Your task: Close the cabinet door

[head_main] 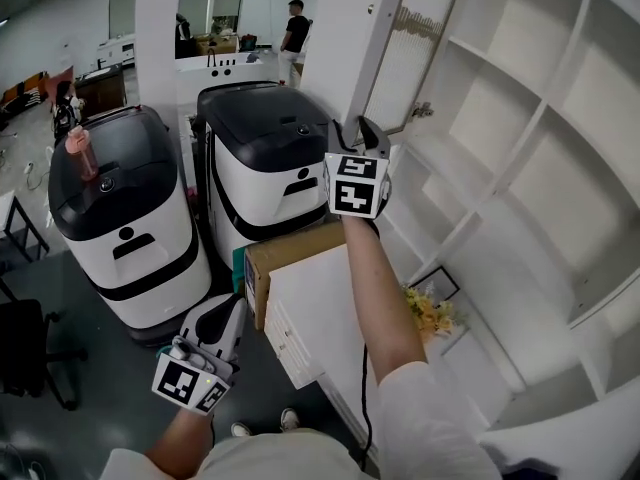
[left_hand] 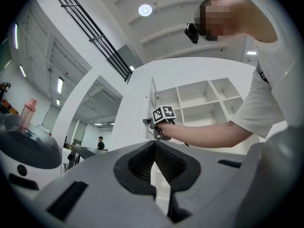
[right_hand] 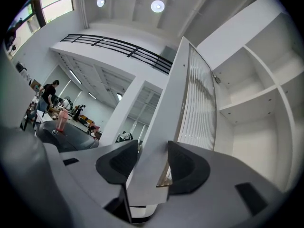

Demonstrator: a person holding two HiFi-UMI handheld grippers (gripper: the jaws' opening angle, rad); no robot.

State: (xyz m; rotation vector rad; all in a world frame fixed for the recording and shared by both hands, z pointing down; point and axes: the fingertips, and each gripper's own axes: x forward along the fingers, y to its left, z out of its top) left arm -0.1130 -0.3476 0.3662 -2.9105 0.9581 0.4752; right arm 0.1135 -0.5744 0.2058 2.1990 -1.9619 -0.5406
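Note:
The cabinet door (head_main: 400, 48), white-framed with a ribbed glass panel, stands swung open from the white shelf unit (head_main: 530, 158). My right gripper (head_main: 360, 133) is raised at the door's lower free edge. In the right gripper view the door's edge (right_hand: 164, 122) fills the gap of the right gripper (right_hand: 153, 163), and both dark pads lie against it. My left gripper (head_main: 236, 308) hangs low at the left, away from the cabinet. Its jaws meet at the tips with nothing between them in the left gripper view (left_hand: 154, 145).
Two black-and-white machines (head_main: 125, 218) (head_main: 265, 158) stand left of the door, one with a pink bottle (head_main: 80, 153) on top. A cardboard box (head_main: 290, 253) and a white drawer unit (head_main: 315, 318) sit below my right arm. Yellow flowers (head_main: 430, 313) lie on a low shelf. A person (head_main: 295, 30) stands far back.

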